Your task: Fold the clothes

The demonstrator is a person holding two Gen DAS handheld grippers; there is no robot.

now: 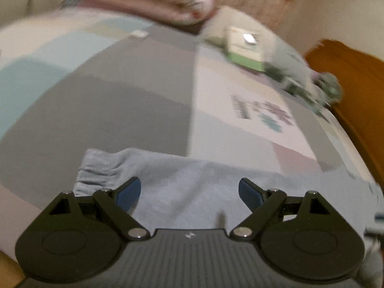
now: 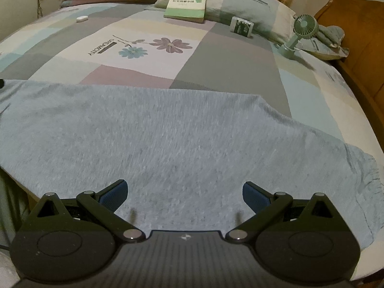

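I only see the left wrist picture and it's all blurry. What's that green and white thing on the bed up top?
Observer: A book, lying on a pillow; the right wrist view shows it sharply.
Operator: And the fuzzy green blob near the wooden bit?
Observer: A little hand fan beside the pillow.
Operator: Is my blue sweater all laid out?
Observer: Its body lies flat across the bed, with a sleeve stretching to the right edge.
Operator: Is the other gripper holding it?
Observer: No. The right gripper is open above the sweater, gripping nothing.
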